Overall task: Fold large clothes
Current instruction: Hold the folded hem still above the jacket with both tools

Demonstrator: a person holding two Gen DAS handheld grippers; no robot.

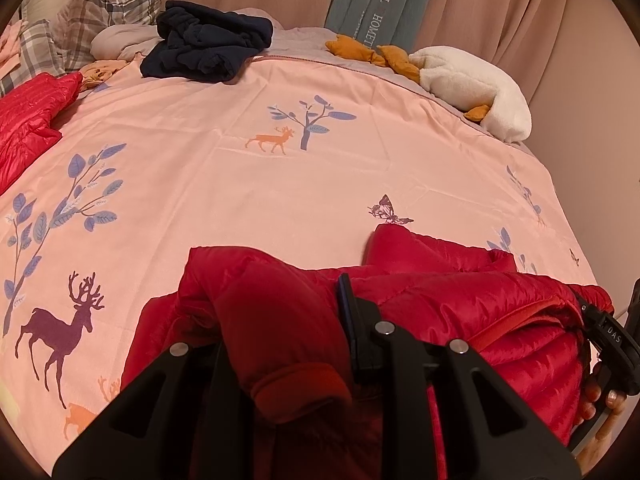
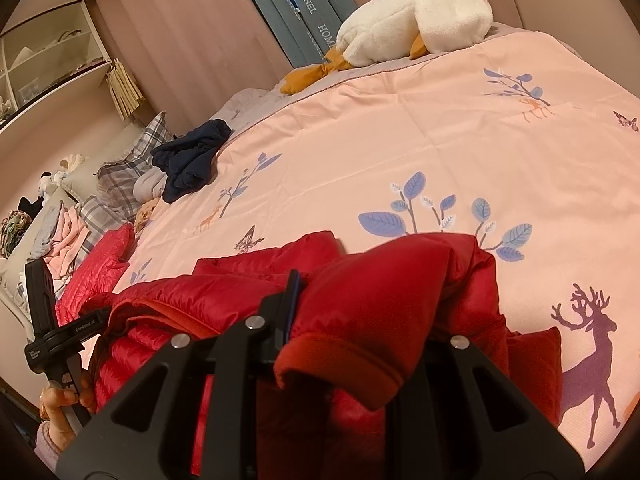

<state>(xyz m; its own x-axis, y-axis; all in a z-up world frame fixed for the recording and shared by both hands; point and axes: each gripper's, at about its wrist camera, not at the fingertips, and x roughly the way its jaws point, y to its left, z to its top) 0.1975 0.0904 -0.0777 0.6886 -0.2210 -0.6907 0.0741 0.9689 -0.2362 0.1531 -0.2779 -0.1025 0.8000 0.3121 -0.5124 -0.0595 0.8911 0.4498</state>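
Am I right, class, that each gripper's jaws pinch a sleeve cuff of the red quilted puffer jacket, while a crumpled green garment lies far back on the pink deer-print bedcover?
Nearly. The crumpled garment is dark navy, not green, as the left wrist view shows. The rest holds: the left gripper and right gripper each pinch a cuff of the red quilted puffer jacket on the pink deer-print bedcover.

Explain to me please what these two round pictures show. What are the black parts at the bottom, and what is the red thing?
No robot here: a person holds a hand-held claw in each hand, each with a wide-angle camera looking along its fingers. One picture is from the left claw, the other from the right claw. Each claw is shut on a cuff of the red puffer jacket, which lies on a pink bedcover printed with deer. Farther back lie a dark blue garment, a white plush goose and a second red jacket.
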